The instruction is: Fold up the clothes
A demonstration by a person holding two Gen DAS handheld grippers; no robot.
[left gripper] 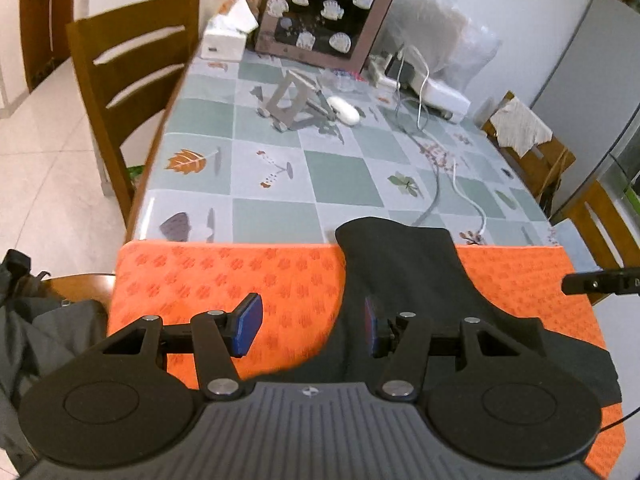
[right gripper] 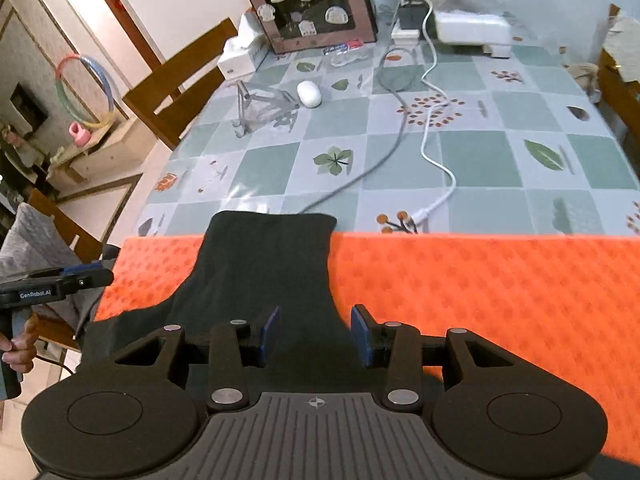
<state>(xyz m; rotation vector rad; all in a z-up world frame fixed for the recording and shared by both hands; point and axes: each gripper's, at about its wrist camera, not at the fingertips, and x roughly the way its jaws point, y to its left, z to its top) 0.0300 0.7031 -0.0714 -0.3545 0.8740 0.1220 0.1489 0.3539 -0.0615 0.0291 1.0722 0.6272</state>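
On orange mat (left gripper: 224, 280) — dark garment (left gripper: 404, 264), spread flat.

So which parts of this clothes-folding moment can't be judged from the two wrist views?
- Near end of the dark grey garment: in both wrist views, hidden beneath the claw bodies, so its full shape is unknown.
- Whether it is already folded: uniform dark fabric shows no readable creases.
- Orange patterned mat: right side cut off by the right view's edge.
- Right claw in the left view: only a tip enters at the frame edge.
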